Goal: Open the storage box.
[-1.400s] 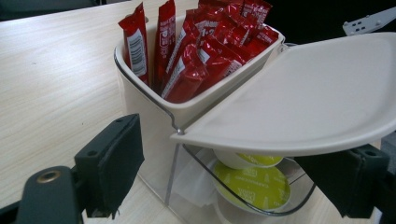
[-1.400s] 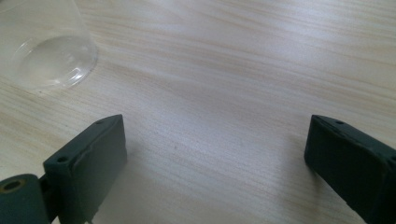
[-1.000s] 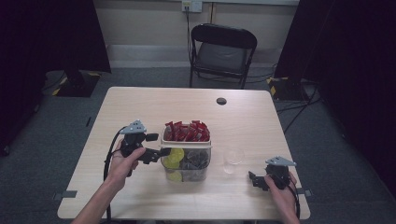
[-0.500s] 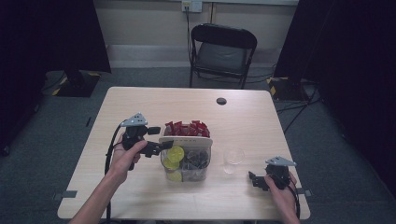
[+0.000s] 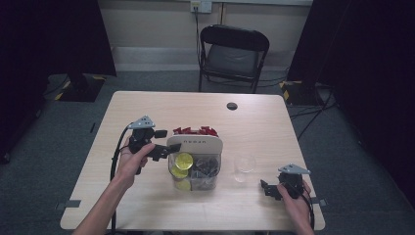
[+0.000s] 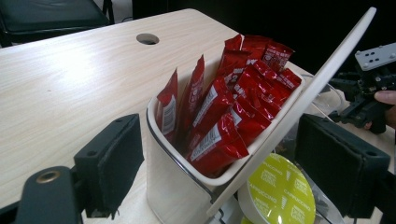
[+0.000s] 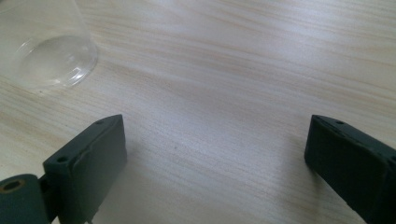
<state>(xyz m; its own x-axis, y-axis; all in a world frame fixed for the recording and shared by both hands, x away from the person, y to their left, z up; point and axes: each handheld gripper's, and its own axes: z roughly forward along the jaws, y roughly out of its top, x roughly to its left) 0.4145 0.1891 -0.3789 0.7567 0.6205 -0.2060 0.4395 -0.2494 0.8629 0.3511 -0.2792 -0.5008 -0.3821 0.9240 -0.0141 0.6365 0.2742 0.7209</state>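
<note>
Red packets (image 6: pixel 224 116) could spill if the wide-open left gripper (image 5: pixel 164 147) knocks the box's tilted lid (image 6: pixel 299 107); right gripper (image 5: pixel 271 188) also wide, idle.

Sachets (image 6: pixel 224 116) stand in the container's (image 5: pixel 195 169) rear compartment; capsules (image 5: pixel 184 160) in front; glass (image 5: pixel 244 165) right.

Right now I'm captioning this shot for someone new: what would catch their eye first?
The bright red sachets packed upright in the white container at the table's middle, between the open jaws of the left gripper. Next, the yellow capsule lids in the clear compartment in front, and the clear cup to its right.
</note>
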